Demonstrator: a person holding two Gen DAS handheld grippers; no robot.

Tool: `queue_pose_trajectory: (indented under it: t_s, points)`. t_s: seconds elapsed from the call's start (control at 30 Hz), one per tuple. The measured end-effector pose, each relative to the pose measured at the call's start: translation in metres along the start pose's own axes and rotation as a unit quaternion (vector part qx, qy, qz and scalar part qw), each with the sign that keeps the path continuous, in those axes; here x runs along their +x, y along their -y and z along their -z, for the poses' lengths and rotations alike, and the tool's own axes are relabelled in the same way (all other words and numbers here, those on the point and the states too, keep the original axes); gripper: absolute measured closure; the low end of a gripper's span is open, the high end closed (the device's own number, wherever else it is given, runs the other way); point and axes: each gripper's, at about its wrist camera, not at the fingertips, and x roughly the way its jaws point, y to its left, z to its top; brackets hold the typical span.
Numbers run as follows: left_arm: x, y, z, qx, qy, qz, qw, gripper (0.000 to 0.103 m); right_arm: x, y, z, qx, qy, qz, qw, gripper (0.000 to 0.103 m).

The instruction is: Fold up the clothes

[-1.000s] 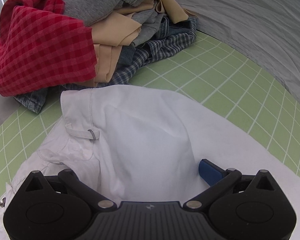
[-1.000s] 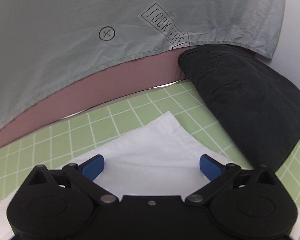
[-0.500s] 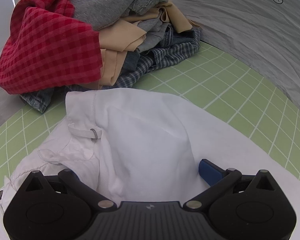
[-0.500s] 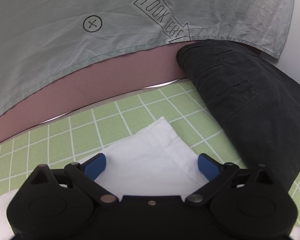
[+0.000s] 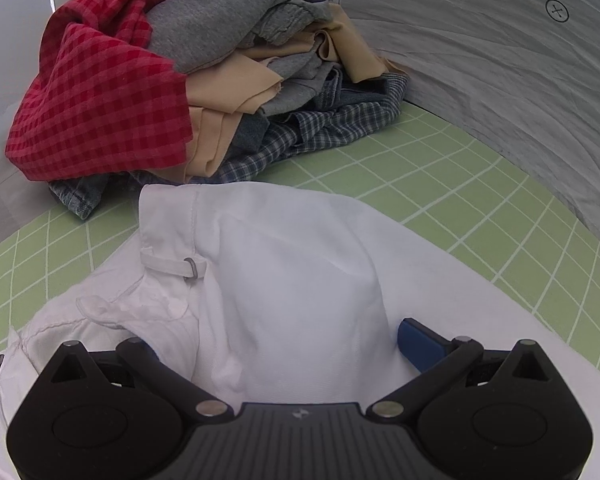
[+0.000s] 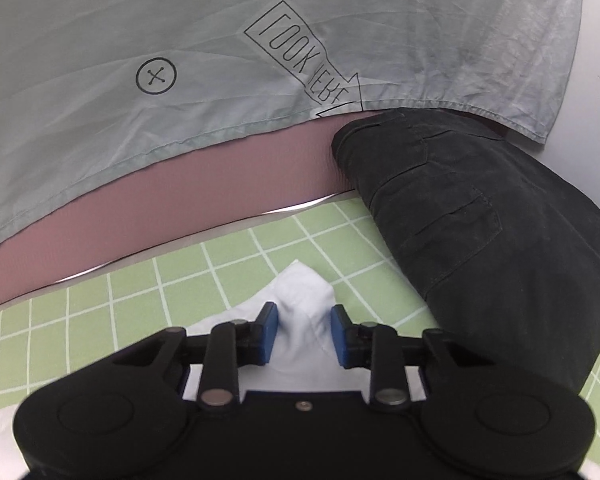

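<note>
Folding barely begun: white trousers [image 5: 300,280] lie spread on the green mat [image 5: 480,184]. Right gripper [image 6: 305,330] pinches a hem corner; left gripper [image 5: 284,344] gapes, one finger seemingly under cloth. Unsorted pile [image 5: 204,80] waits at the far-left corner.

My left gripper [image 5: 276,344] stands wide open over the white garment [image 5: 300,280], whose cloth bulges up between my fingers; only my right blue pad [image 5: 418,340] shows, the left one being hidden by cloth. The garment lies on the green grid mat [image 5: 480,200]. Far left sits a heap of clothes [image 5: 204,80], red checked cloth on top.
</note>
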Motion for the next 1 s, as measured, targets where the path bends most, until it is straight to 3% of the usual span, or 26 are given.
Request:
queue_pose_trajectory:
  t_s: [0.1,0.2,0.23,0.27,0.33,0.4,0.47,0.57,0.7,1.0]
  points:
    - [0.000,0.002,-0.002,-0.002,-0.006,0.004,1.0000,0.000,0.004,-0.001,-0.007,-0.004,-0.009,0.006,1.000,0.072]
    - [-0.007,-0.004,-0.004,-0.003,-0.009,0.027,0.9996,0.000,-0.005,-0.002,-0.011,-0.024,-0.020,0.008,0.999,0.061]
    - [-0.012,-0.007,-0.004,-0.002,-0.006,0.035,0.9994,0.000,-0.013,-0.003,-0.011,-0.035,-0.015,0.007,0.999,0.052]
    - [-0.017,-0.010,-0.005,0.000,-0.003,0.041,0.9991,0.000,-0.025,-0.003,-0.010,-0.046,-0.002,0.004,0.999,0.037]
    - [-0.030,-0.017,-0.007,0.007,0.002,0.056,0.9984,0.000,-0.056,0.000,-0.004,-0.064,0.018,-0.015,0.998,0.019]
    - [-0.048,-0.027,-0.006,0.013,0.006,0.073,0.9972,0.000,-0.090,0.005,0.003,-0.081,0.032,-0.042,0.995,0.017]
    - [-0.067,-0.039,0.000,0.024,0.011,0.090,0.9956,0.000,-0.124,0.016,0.016,-0.098,0.029,-0.062,0.993,0.004]
    - [-0.102,-0.061,0.018,0.052,0.025,0.111,0.9921,0.000,-0.180,0.039,0.052,-0.105,0.018,-0.088,0.990,0.001]
    - [-0.138,-0.092,0.048,0.082,0.030,0.136,0.9869,0.000,-0.238,0.074,0.111,-0.089,-0.009,-0.093,0.992,0.000]
    - [-0.167,-0.150,0.107,0.089,-0.008,0.124,0.9882,0.000,-0.296,0.151,0.210,0.024,-0.077,-0.078,0.994,0.000]
